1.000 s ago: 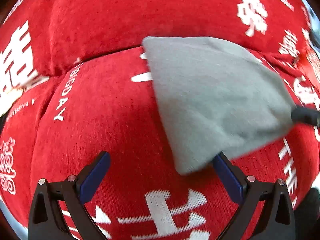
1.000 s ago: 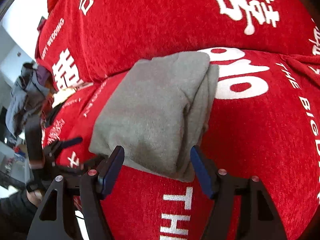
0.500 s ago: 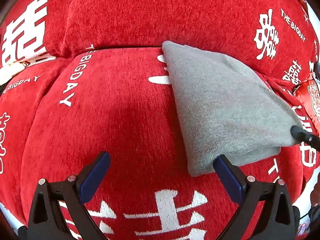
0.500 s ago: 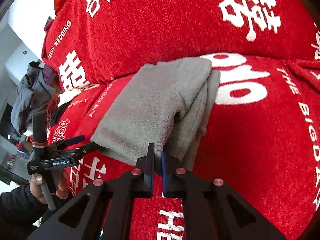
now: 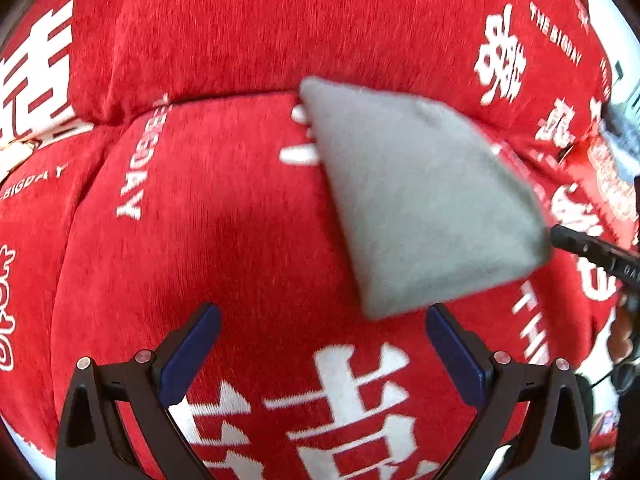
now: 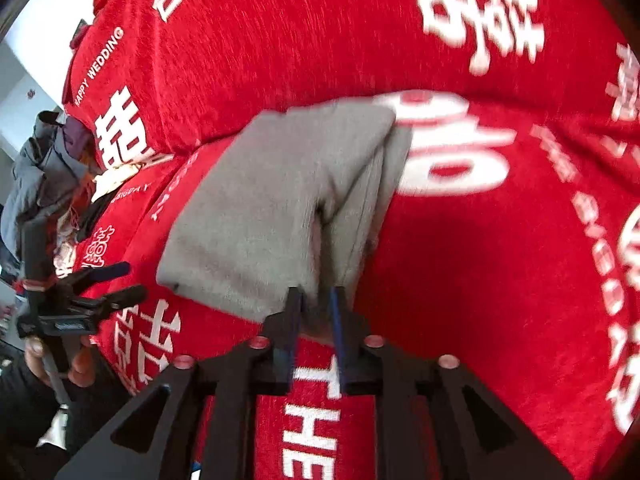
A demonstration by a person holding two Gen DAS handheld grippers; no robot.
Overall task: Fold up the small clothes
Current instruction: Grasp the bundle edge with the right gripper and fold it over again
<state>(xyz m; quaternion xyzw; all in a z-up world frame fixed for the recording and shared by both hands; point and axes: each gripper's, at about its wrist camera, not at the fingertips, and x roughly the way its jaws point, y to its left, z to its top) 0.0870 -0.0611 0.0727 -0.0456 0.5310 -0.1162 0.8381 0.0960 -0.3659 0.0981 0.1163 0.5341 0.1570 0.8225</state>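
Note:
A folded grey garment [image 5: 420, 196] lies on a red sofa seat [image 5: 224, 240] printed with white characters. In the right wrist view the garment [image 6: 276, 200] shows several layers, and my right gripper [image 6: 316, 300] is shut on its near edge. My left gripper [image 5: 320, 332] is open and empty, just short of the garment's near corner, not touching it. The right gripper's tip [image 5: 588, 246] shows at the garment's right corner in the left wrist view. The left gripper [image 6: 92, 296] shows at the left of the right wrist view.
The red sofa backrest [image 5: 280, 28] rises right behind the garment. A pile of dark clothes [image 6: 36, 172] lies past the sofa's left end. A red packet [image 5: 612, 176] lies on the seat at the far right.
My right gripper went from open around the garment's edge to shut on it. My left gripper has drawn back a little from the garment's corner and stays open.

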